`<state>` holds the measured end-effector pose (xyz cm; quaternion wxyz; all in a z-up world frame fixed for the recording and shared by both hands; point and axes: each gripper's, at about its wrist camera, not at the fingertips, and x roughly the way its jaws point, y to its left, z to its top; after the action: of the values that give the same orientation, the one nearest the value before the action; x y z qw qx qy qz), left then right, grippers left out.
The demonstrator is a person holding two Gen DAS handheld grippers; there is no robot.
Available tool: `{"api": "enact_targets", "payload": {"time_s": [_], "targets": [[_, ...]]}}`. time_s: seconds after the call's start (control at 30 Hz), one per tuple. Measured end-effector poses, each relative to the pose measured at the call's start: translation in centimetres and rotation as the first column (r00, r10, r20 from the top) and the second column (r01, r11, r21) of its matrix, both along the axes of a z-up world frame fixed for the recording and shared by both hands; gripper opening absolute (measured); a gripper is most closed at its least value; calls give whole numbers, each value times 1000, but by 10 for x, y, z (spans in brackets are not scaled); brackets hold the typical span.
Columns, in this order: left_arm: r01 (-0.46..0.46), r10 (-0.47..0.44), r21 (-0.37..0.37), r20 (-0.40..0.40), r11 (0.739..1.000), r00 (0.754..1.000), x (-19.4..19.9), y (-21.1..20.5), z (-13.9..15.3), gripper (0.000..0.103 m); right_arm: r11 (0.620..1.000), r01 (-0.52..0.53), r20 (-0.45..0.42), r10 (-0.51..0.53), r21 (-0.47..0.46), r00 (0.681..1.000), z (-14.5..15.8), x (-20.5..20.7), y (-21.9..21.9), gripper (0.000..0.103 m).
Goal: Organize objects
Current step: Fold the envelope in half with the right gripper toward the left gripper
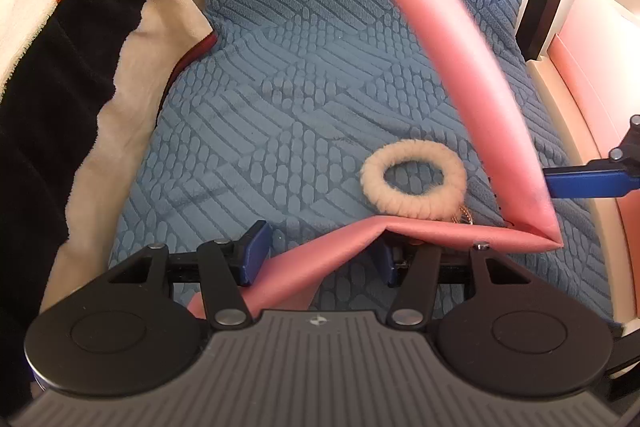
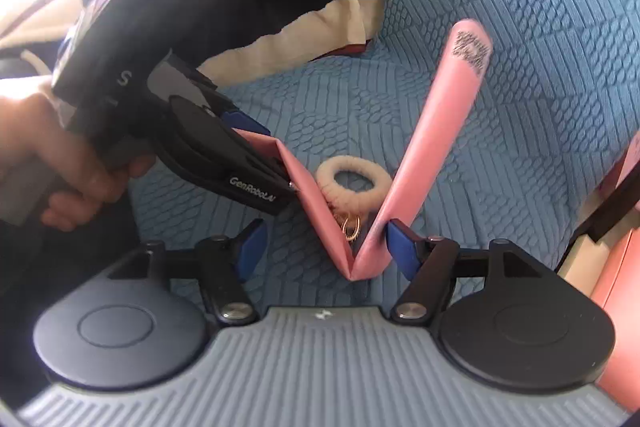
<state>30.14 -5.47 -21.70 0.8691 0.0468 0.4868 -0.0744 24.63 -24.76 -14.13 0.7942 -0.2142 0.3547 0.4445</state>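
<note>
A pink strap [image 1: 472, 75] with a dark hook-and-loop patch near its end is bent into a V above the blue sofa seat [image 1: 280, 131]. My left gripper [image 1: 318, 255] is open, and the strap's lower part passes between its fingers. My right gripper [image 2: 326, 247] is open around the strap's fold [image 2: 360, 259]; its right finger [image 2: 404, 251] touches the strap. A cream fluffy hair ring [image 1: 414, 179] with small gold rings attached lies on the seat behind the strap; it also shows in the right wrist view [image 2: 354, 179].
A striped black, red and cream blanket [image 1: 60, 47] is heaped on the left of the seat. The sofa backrest [image 2: 520, 7] rises behind. A pink and cream surface [image 1: 592, 67] lies beyond the right sofa edge. A hand holds the left gripper's body [image 2: 132, 67].
</note>
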Motion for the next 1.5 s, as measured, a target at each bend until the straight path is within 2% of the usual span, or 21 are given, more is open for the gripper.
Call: {"api": "enact_targets", "payload": {"time_s": [0.07,0.2,0.27,0.43,0.67,0.8,0.9,1.0,1.13,1.33,1.5], "targets": [[-1,1,-1,0,1000,1000,1,0,1,60,1000,-10,16,10,-18,1000,-2,-2,4,61],[-3,3,-2,-1,1000,1000,1,1,1,60,998,-18,71,23,-65,997,-7,-8,12,56],[-6,6,2,-2,1000,1000,2,1,1,60,996,5,128,7,-90,992,-7,-10,14,25],[-16,16,-30,3,999,1000,0,4,8,61,995,62,167,-48,-82,985,-5,-8,11,21],[-68,76,-155,46,986,996,-13,29,39,64,990,120,234,-99,-80,967,-1,-20,20,15],[-83,103,-222,80,972,991,-32,42,56,69,985,158,248,-136,-71,959,4,-26,21,15],[-104,133,-243,107,965,985,-44,49,68,73,978,189,247,-162,-92,955,2,-28,21,15],[-137,181,-312,118,940,976,-51,63,79,73,972,213,235,-187,-94,954,0,-29,20,12],[-184,234,-428,67,885,970,-52,78,78,73,971,229,220,-208,-74,953,1,-32,21,12],[-178,180,-482,-43,858,983,-40,63,54,73,978,174,247,-142,-113,959,-4,-54,35,12],[-219,174,-523,-134,824,975,-23,57,31,72,979,109,285,-57,-170,957,-9,-77,47,12]]}}
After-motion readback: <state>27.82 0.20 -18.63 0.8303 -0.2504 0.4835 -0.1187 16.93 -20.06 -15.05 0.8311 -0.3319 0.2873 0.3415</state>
